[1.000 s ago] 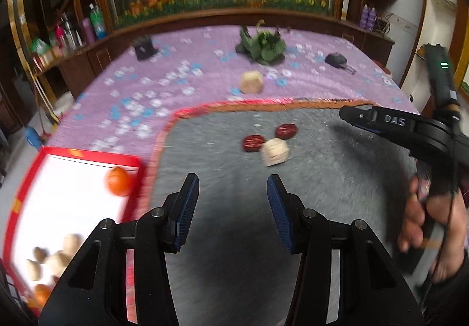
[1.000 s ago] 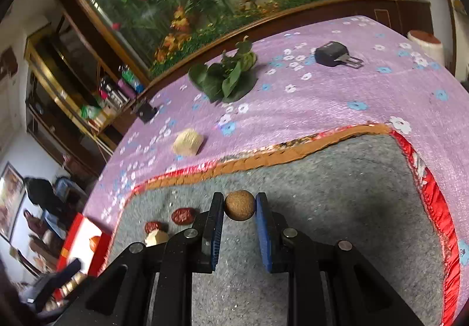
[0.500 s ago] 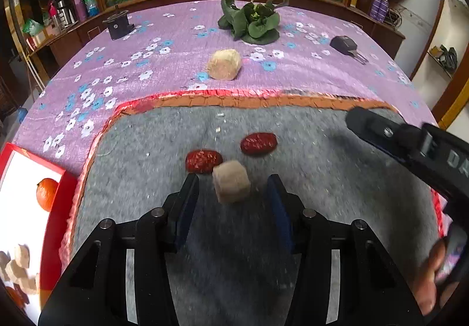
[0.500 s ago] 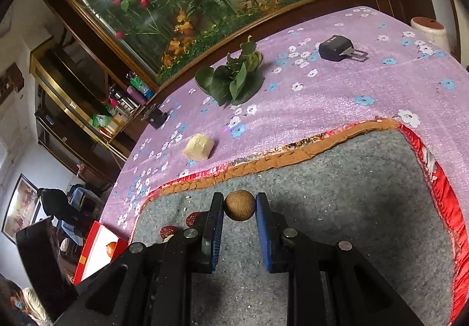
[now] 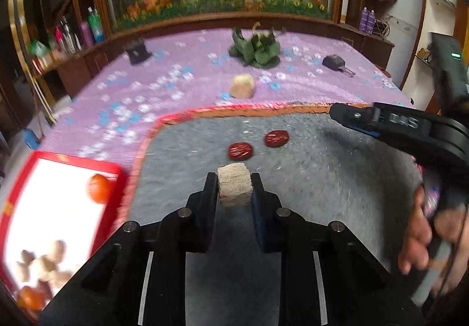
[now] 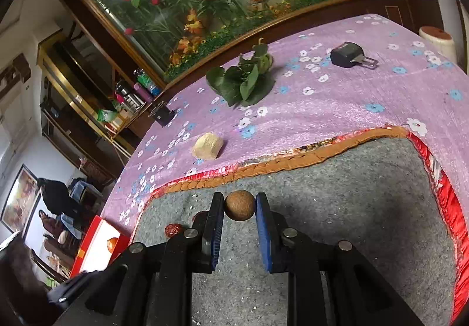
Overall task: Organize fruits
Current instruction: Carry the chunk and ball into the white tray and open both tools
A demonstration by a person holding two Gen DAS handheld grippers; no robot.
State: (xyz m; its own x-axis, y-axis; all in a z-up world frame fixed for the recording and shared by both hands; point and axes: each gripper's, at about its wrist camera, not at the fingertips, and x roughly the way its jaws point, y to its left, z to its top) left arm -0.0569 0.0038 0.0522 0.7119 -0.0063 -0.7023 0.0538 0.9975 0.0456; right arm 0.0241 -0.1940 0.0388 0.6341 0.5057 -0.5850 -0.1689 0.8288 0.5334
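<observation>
Two grippers, both loaded. Left gripper: jaws closing on a pale tan cut block of fibrous fruit, block between the pads, both pads against its sides. Right gripper: jaws narrow, clamped on a small round brown rough-skinned fruit, pads touching it on both sides.

Both sit over a grey felt mat with red-orange trim. Just beyond the left gripper's block, two dark red wrinkled dates lie on the mat, side by side, apart from each other. In the left wrist view the right gripper enters from the right edge, with a person's hand on its handle.

Near left, off the mat: a white tray with a red rim. It holds an orange round fruit near its far edge and a cluster of pale tan pieces at the near end, blurred.

Beyond the mat, a purple tablecloth with flower print. On it, a second pale tan block just past the mat's far edge. Farther back: a bunch of green leaves centre, a black clip-like object right, a small black object left, too small to identify.
</observation>
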